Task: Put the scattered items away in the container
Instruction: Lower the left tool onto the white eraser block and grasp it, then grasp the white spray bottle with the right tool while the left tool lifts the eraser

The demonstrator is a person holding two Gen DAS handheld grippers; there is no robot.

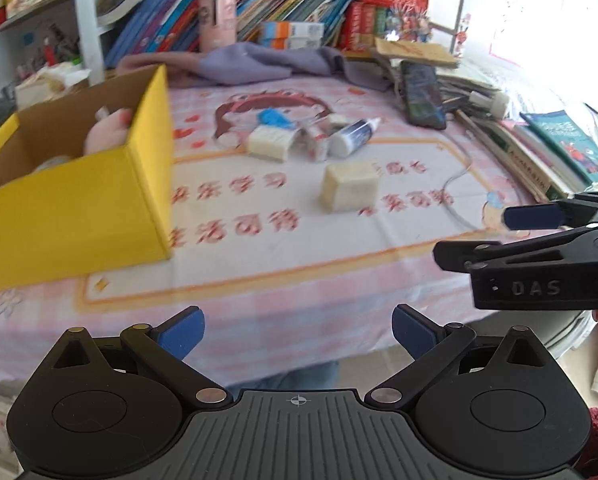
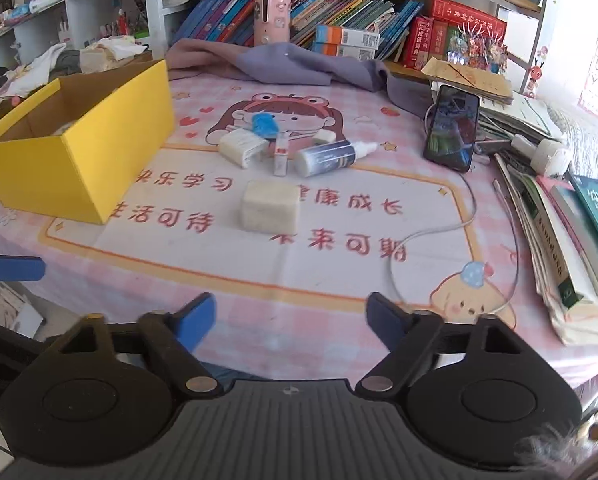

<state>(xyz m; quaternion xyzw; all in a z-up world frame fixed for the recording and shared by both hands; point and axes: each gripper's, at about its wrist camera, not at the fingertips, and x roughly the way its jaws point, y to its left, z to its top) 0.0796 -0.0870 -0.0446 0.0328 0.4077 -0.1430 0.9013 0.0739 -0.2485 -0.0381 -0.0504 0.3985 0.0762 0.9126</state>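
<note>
Both blue-padded grippers, left (image 1: 299, 330) and right (image 2: 291, 320), released, empty, at tablecloth (image 2: 259, 280) near edge. Cream rectangular block (image 2: 270, 208) mid-cloth: looks light, rigid; pinch flat sides. Yellow cardboard box (image 2: 79, 168) at left edge.

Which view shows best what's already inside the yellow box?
The left wrist view. It looks into the yellow box from close by, and a pink soft item shows above its near wall, though blurred. The right wrist view shows the box sharper but farther off, with only a pale scrap visible inside.
</note>
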